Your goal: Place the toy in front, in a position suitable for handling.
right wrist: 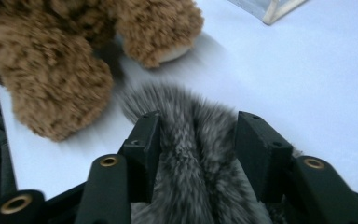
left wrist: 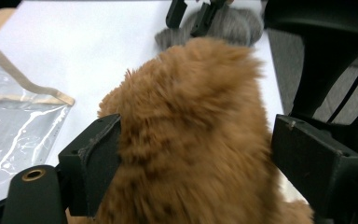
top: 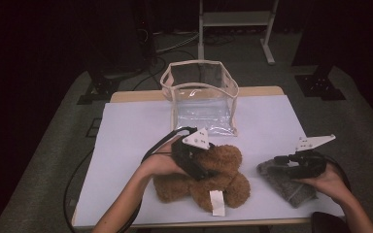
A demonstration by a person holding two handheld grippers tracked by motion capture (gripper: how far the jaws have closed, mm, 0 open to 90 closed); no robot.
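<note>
White sheeting covers the surface (top: 126, 145). Left tongs (top: 205, 171) straddle the brown plush bear (top: 223, 174) at centre front, jaws released. Right tongs (top: 282, 161) straddle the grey fur piece (top: 291, 191) beside it, jaws released. Behind stands a clear bag (top: 201, 97).

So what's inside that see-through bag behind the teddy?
Nothing shows inside the clear bag; through its walls you see just the white tabletop and shiny creases. It stands open behind the brown teddy. Its far bottom corners are too glary to check.
</note>
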